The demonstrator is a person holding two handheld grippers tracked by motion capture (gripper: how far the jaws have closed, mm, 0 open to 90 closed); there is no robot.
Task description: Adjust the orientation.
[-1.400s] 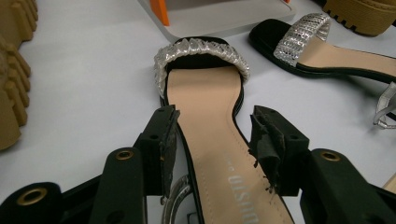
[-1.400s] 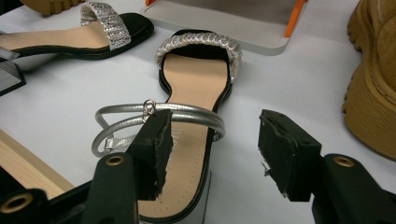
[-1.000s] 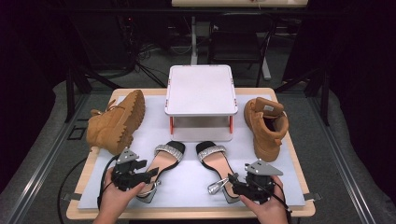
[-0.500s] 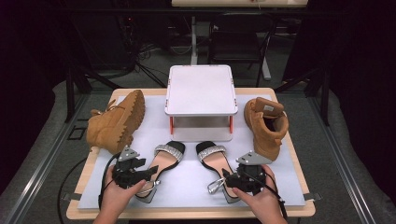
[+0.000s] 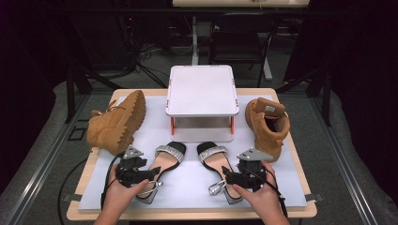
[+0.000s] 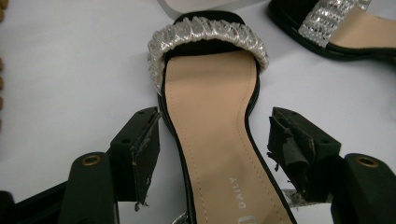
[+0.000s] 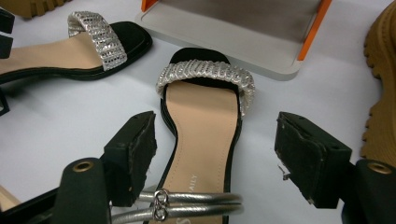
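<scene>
High view is showing two black sandals lying side by side near the front edge of the table (image 5: 291, 154), toes pointing toward the white riser shelf (image 5: 201, 90), with a tan boot (image 5: 114, 124) tipped on its side at the left and a second boot (image 5: 267, 124) standing at the right. Left gripper (image 5: 149, 175) is sitting over the left sandal (image 5: 162, 165); right gripper (image 5: 228, 177) is sitting over the right sandal (image 5: 217, 164). Risks, as a judgement: both sets of jaws are straddling the narrow waist of the sole, so a closing pinch there could be sliding off the thin edge or rolling the shoe onto its side; on the right, the loose silver ankle strap (image 7: 187, 201) is lying just beside the near pad and could be getting caught in the grip instead of the sole; the heels are making each shoe rear-heavy, so a lift from mid-sole may be tipping it; the two sandals are lying close enough that a swung toe could be knocking its neighbour. Left gripper view: left gripper (image 6: 212, 140) jaws have just been opening and are standing wide, the sandal's insole (image 6: 212, 135) between them, pads clear of its edges, gripping nothing. Right gripper view: right gripper (image 7: 217, 144) jaws are likewise spread wide around the right sandal (image 7: 203, 116), pads apart from it, holding nothing
</scene>
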